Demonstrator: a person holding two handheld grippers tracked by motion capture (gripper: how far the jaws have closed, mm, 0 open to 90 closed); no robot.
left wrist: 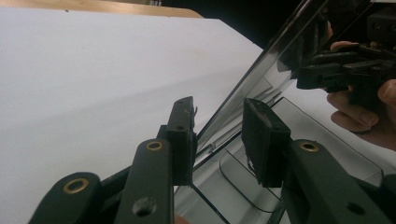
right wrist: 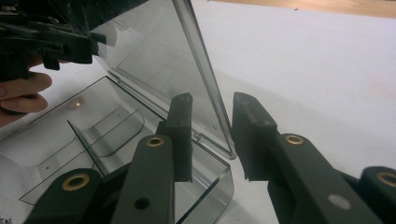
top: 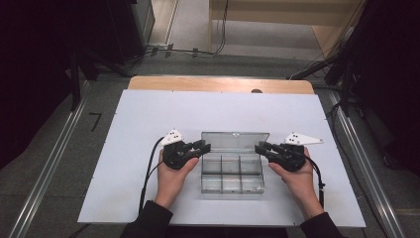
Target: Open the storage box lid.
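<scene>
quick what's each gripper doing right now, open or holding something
Left gripper: open, jaws straddling the side edge of the clear box's lid.
Right gripper: open, jaws straddling the lid's other side edge.

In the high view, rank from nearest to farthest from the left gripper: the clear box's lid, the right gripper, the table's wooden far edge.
From the left gripper:
1. Lid, right beside its jaws, standing open.
2. Right gripper, across the clear box.
3. Wooden far edge, far behind.

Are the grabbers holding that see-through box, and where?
The lid of the clear box stands between both grippers' fingers at its side edges, left and right. Whether they press it cannot be told.
</scene>
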